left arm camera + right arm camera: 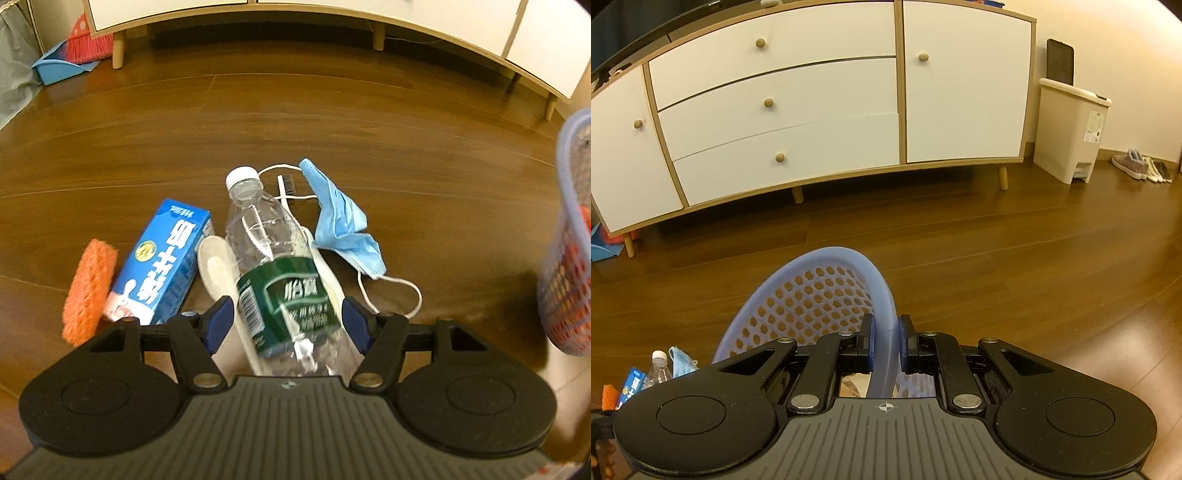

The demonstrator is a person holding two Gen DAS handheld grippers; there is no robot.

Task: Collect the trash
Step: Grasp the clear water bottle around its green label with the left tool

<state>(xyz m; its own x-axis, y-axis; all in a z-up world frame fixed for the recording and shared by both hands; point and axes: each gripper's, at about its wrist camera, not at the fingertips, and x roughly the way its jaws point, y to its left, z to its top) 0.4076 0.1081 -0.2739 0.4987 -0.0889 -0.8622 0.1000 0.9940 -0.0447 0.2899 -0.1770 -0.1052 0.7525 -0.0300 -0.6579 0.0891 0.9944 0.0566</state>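
A clear plastic bottle (273, 266) with a green label and white cap lies on the wooden floor. My left gripper (288, 317) is open, one finger on each side of the bottle's label, with gaps to both. Beside the bottle lie a blue carton (166, 262), an orange sponge (88, 291), a white spoon (221, 277), a blue face mask (343, 225) and a white toothbrush (286, 192). My right gripper (885, 345) is shut on the rim of a purple mesh basket (820, 291); the basket (569, 266) also shows at the left wrist view's right edge.
A white cabinet (798, 110) on wooden legs stands along the wall. A cream pedal bin (1071, 133) and shoes (1141, 170) sit to its right. A blue dustpan (59, 66) with a pink broom (86, 40) rests at the far left.
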